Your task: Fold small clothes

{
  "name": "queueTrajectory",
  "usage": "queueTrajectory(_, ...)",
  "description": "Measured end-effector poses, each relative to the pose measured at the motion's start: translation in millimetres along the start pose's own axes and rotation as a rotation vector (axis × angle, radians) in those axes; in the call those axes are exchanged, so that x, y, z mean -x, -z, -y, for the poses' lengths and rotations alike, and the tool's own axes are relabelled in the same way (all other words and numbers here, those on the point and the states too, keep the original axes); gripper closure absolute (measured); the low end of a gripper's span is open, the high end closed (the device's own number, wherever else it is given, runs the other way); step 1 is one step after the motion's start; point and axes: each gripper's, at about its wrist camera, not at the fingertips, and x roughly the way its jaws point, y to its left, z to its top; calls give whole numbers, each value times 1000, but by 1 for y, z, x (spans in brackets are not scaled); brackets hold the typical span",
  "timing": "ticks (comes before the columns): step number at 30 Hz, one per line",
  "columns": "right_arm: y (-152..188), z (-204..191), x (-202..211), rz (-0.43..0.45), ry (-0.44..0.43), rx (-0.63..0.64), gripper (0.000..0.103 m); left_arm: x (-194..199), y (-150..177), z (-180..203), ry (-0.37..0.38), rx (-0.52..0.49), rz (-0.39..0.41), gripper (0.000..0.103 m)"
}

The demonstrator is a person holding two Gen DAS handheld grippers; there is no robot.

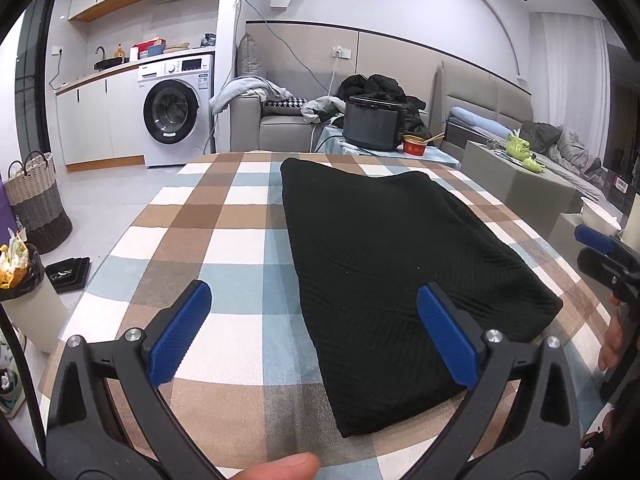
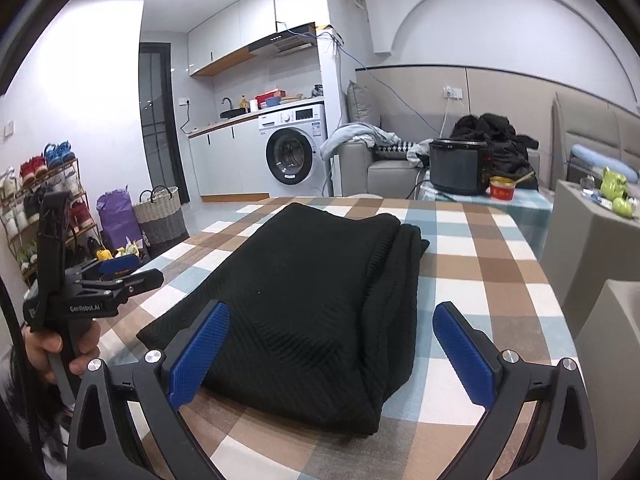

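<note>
You're working in a small studio flat, at a table under a checked tablecloth (image 1: 224, 236) in brown, blue and white, with a washing machine (image 1: 176, 114) at the upper left of the left wrist view and a dark cooker pot (image 2: 460, 166) on a side table behind. Your left gripper (image 1: 314, 334) hangs low over the near edge with its blue pads (image 1: 180, 332) spread wide and nothing between them; its right pad sits over the near part of the cloth, though I can't tell if it touches. Your right gripper (image 2: 330, 354) is likewise spread and empty, its left pad at the near edge of the cloth. Between and ahead of both lies the black knitted garment (image 1: 384, 256), already folded into a long, thick slab near the centre of the table, shown from the other side as (image 2: 316, 292). It looks soft and limp, with a ribbed, grippy weave, light enough to lift but likely to sag and slide open in its layers if you take one ply only. In the right wrist view the stacked layer edges show along the right side and at the far right corner, so judge your hold there: pinch through all layers at the two near corners, one gripper each. Its long axis runs away from you, from the lower centre of the frame toward the upper centre, with the narrower end far off. A fold across that axis, near end carried to far end, seems the sensible next step.
</note>
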Motion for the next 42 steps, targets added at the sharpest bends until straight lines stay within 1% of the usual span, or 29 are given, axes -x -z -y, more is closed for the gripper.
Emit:
queueTrajectory(5,6,-3,1,17,-21,6,0,1,1,-1,2,2,18,1)
queueTrajectory(9,7,-3,6,43,-20,8,0,3,1,1,-8,-6,23,1)
queueTrajectory(12,7,-4,9,61,-3,14,0,3,1,2,-1,-12,21,1)
queueTrajectory(19,7,-6,8,58,-19,26,0,7,1,5,3,-24,39,1)
queueTrajectory(42,9,-4,7,54,-18,13,0,8,2,4,2,-23,38,1)
